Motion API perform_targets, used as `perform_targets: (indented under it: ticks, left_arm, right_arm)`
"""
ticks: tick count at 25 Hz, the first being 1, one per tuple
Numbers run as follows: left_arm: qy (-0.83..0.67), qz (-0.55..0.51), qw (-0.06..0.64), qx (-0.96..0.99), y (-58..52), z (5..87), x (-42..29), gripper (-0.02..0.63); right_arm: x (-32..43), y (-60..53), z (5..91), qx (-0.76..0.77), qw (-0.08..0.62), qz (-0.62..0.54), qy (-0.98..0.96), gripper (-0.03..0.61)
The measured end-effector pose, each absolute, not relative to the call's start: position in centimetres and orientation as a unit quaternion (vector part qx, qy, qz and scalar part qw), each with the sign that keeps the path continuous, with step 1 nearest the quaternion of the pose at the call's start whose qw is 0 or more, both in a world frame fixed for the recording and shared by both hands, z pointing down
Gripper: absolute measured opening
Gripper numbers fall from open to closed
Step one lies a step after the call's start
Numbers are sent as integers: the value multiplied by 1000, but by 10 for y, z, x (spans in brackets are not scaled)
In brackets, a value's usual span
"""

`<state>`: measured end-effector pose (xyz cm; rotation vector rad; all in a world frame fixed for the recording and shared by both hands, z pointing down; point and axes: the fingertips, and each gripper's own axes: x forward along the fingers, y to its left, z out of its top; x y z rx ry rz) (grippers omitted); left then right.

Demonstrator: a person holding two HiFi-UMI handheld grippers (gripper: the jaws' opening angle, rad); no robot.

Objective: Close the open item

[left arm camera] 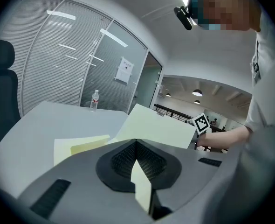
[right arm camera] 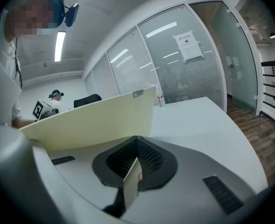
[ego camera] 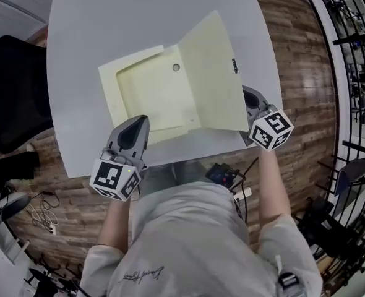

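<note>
At the far left, beside the tabletop [ego camera: 90, 30], a black chair [ego camera: 9, 85] stands on the wooden floor [ego camera: 306, 73]. On the tabletop, near its front edge and close to you, lies the pale yellow folder [ego camera: 154, 91] – it is open, with its inner side facing up and a small round mark [ego camera: 176, 67] in the far part of it.

Your left tool [ego camera: 135, 124] is at the near left part of the folder. In the left gripper view the jaws of this tool [left arm camera: 138, 171] are pressed together on a thin yellow edge of the folder [left arm camera: 81, 146], so the tool is narrow and holding it. Far behind, in the same view, a small bottle [left arm camera: 95, 100] stands on the tabletop, well apart from the folder.

To the right, the cover [ego camera: 213, 73] is lifted from the tabletop and tilted, with a small dark label [ego camera: 234, 65] near its far right edge. Your right tool [ego camera: 249, 99] is at the near right corner of this cover. In the right gripper view the jaws of the right tool [right arm camera: 132, 174] are together on the yellow edge – the cover [right arm camera: 95, 120] rises just over them and leans to the left.
</note>
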<state>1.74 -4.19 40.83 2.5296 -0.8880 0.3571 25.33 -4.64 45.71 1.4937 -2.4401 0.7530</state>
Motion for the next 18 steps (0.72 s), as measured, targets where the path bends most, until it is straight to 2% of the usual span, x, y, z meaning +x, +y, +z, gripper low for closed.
perform_targets:
  ticks: [18]
  left_arm:
    - [-390,119,223,885,-46,413,-46,8]
  right_arm:
    - [165,-50,430,434,121,224,-864,14]
